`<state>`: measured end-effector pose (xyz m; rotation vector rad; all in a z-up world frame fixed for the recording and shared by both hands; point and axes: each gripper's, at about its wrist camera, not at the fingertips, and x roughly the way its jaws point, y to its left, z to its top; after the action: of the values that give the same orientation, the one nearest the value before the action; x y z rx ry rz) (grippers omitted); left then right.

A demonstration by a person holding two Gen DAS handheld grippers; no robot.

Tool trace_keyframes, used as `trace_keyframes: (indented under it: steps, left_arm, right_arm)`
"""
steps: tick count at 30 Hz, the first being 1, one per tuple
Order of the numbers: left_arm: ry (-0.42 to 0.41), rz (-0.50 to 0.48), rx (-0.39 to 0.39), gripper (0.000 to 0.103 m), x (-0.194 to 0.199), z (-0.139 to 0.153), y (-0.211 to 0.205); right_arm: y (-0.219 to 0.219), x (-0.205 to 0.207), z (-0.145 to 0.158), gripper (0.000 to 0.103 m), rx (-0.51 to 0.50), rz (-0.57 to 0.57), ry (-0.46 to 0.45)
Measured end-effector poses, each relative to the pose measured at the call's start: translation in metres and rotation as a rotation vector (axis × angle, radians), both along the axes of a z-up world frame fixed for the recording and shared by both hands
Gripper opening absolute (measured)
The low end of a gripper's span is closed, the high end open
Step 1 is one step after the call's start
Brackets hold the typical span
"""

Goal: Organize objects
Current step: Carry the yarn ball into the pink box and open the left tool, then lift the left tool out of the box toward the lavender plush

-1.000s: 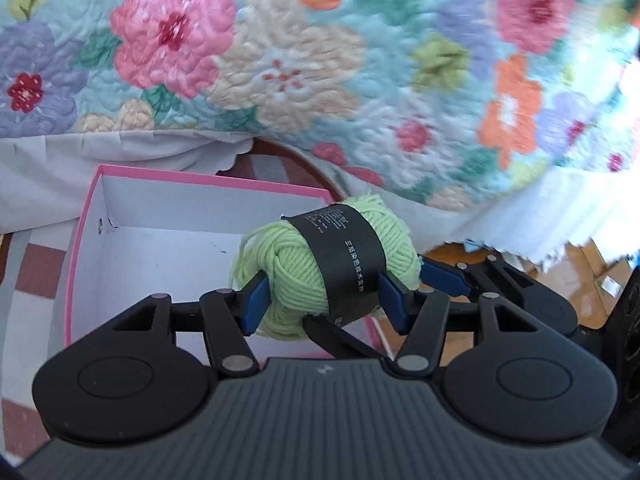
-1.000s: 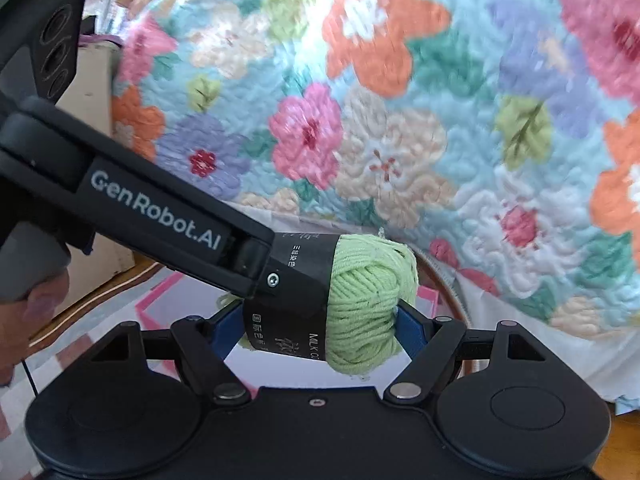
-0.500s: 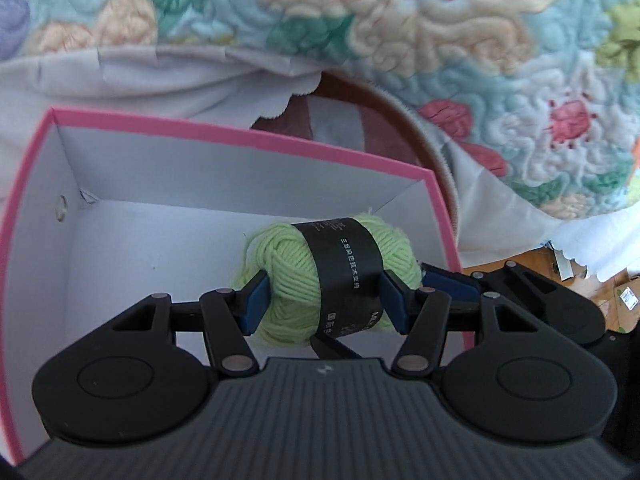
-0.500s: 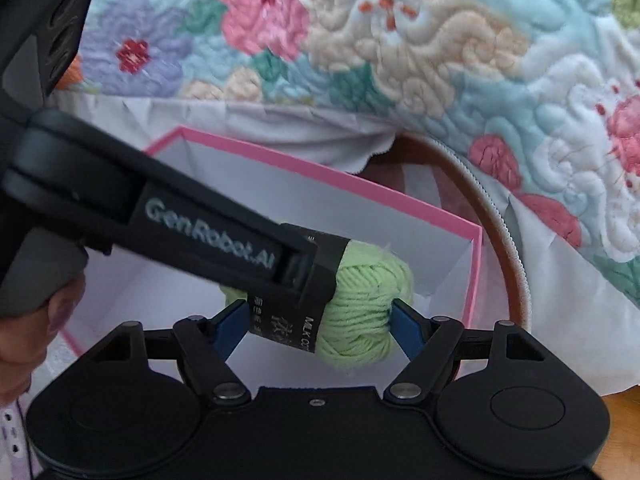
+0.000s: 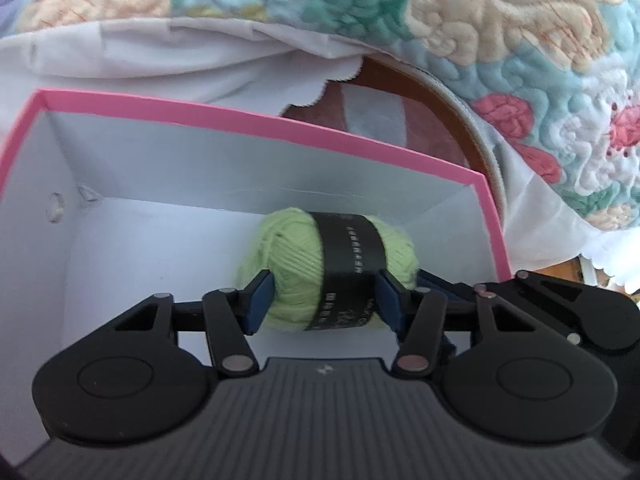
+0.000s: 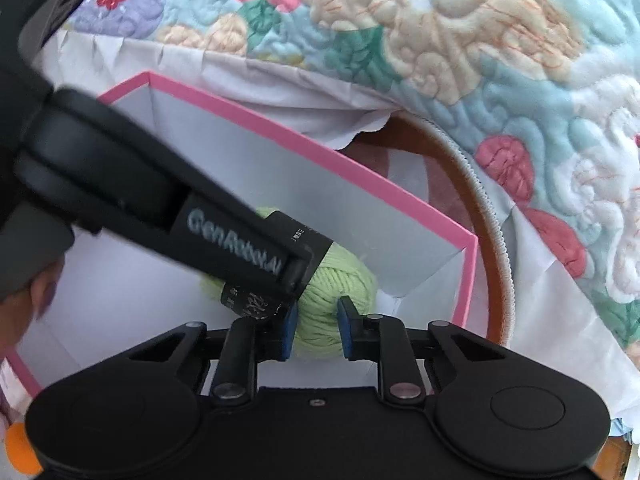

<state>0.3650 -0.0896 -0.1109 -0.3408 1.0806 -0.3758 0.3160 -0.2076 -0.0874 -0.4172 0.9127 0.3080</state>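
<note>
Nearest the left wrist camera, the left hand-held gripper (image 5: pixel 322 298) pinches a ball of light green yarn (image 5: pixel 296 268) across its black paper band (image 5: pixel 348 252), blue pads (image 5: pixel 260 296) pressing both sides; its jaws have just been closing further on the yarn. In the right wrist view, the right hand-held gripper (image 6: pixel 316 326) has just squeezed narrow onto the yarn's bare green end, pads sunk into the wool. The left tool's black arm crosses in from ten o'clock. The yarn sits low inside a white box with a pink rim (image 5: pixel 256 120), toward its far right corner. Beyond, at twelve o'clock, hangs a floral quilt (image 5: pixel 500 20) over white cloth (image 5: pixel 120 52).
</note>
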Motion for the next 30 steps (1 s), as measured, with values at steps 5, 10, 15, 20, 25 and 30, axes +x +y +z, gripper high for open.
trace_keyframes:
  steps: [5,10,15,20,25,30]
  left_arm:
    - [-0.011,-0.013,-0.043,0.049,0.006,-0.002,-0.019]
    - [0.002,0.002,-0.043,0.050,0.007,-0.003,-0.017]
    - [0.032,-0.033,-0.006,0.063,-0.003,0.010,-0.007]
    - [0.041,-0.100,0.089,0.066,-0.027,0.038,0.003]
    - [0.041,-0.143,0.134,0.066,-0.055,0.078,0.019]
    - [-0.025,-0.174,0.215,0.071,-0.091,0.129,0.038]
  right_arm:
    - [-0.003,0.002,-0.007,0.024,-0.044,-0.024,-0.053]
    - [-0.016,0.002,-0.007,0.027,-0.006,-0.051,-0.057]
    - [-0.022,-0.015,0.004,0.037,0.111,-0.099,-0.062]
    - [-0.021,-0.036,0.017,0.041,0.202,-0.138,-0.028]
    - [-0.030,-0.068,0.050,0.054,0.304,-0.185,-0.004]
    - [-0.033,-0.110,0.093,0.058,0.348,-0.159,-0.008]
